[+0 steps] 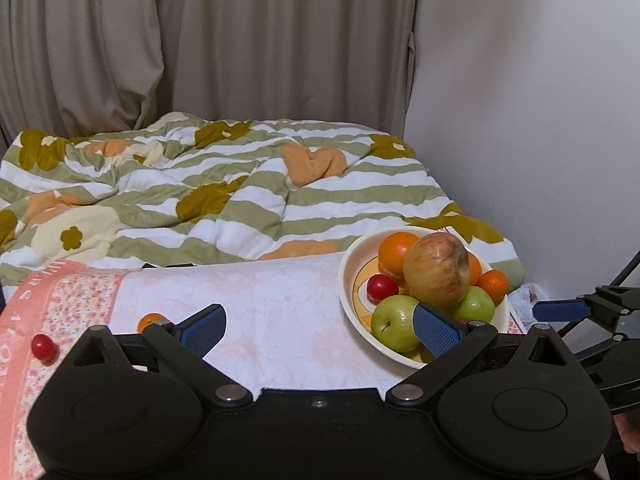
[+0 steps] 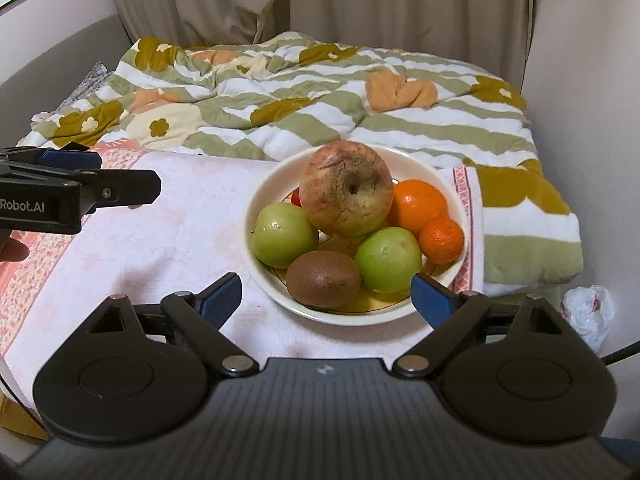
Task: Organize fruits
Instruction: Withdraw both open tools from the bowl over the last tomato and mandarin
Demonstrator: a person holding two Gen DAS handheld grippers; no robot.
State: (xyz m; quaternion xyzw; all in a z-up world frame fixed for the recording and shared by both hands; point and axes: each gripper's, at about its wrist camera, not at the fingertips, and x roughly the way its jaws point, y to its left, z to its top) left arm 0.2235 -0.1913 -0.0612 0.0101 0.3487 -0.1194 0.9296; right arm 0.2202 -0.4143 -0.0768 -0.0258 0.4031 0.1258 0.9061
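Note:
A cream bowl (image 2: 256,200) stands on a pink-and-white cloth (image 2: 160,240) and holds a large blotchy apple (image 2: 346,188), two green apples (image 2: 282,234), a kiwi (image 2: 323,279), an orange (image 2: 418,204), a mandarin (image 2: 441,239) and a red plum (image 1: 382,287). My right gripper (image 2: 326,294) is open just in front of the bowl, with the kiwi beyond its fingers and nothing touched. My left gripper (image 1: 320,330) is open over the cloth, left of the bowl (image 1: 346,276). A small mandarin (image 1: 150,320) and a red plum (image 1: 43,347) lie loose on the cloth to its left.
A rumpled green-striped floral quilt (image 1: 240,192) covers the bed behind the cloth. Curtains (image 1: 240,40) hang at the back and a pale wall (image 1: 540,120) rises on the right. A white plastic bag (image 2: 588,312) lies below the bed's right corner.

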